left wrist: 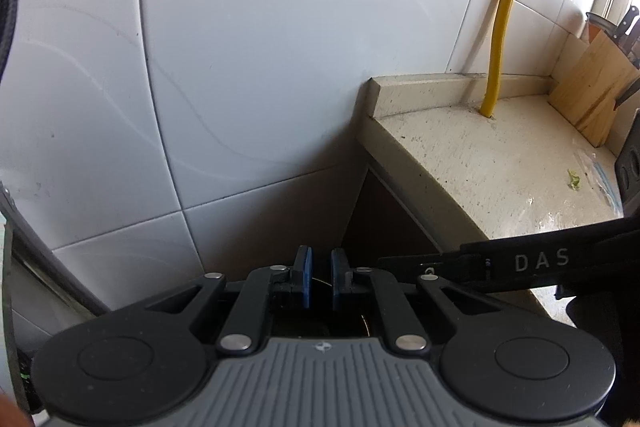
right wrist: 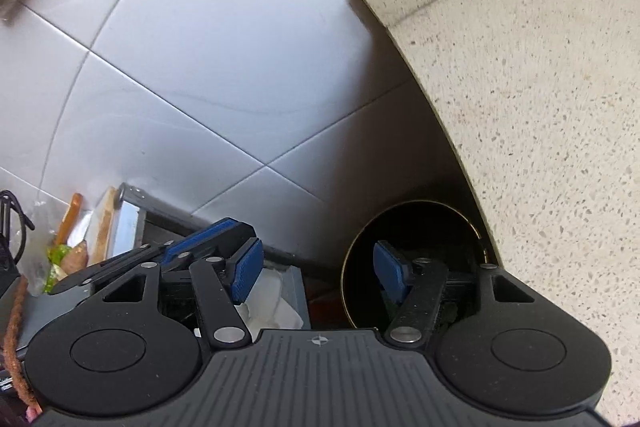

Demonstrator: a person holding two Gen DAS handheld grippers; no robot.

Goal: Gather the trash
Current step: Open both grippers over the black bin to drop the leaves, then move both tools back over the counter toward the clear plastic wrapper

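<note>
The right tongs (right wrist: 318,269) stand wide open with nothing between the blue pads, poised above the mouth of a dark round bin (right wrist: 416,227) that sits on the floor against the end of the speckled surface (right wrist: 540,115). This reads as the release step: keep the tongs centred over the opening, clear of the rim and the overhanging edge, before withdrawing.

The left tongs (left wrist: 319,279) are nearly closed, a narrow gap between the pads; no item is visible in them. They hang just beside the right unit, aimed at the tiled wall (left wrist: 240,67).

The bin interior is dark; its contents cannot be made out. Left of it, a grey box (right wrist: 298,291) holds white crumpled paper.

Remaining trash on the surface: a green scrap (left wrist: 574,181) and a clear plastic wrapper (left wrist: 600,173), near a wooden knife block (left wrist: 588,95).
</note>
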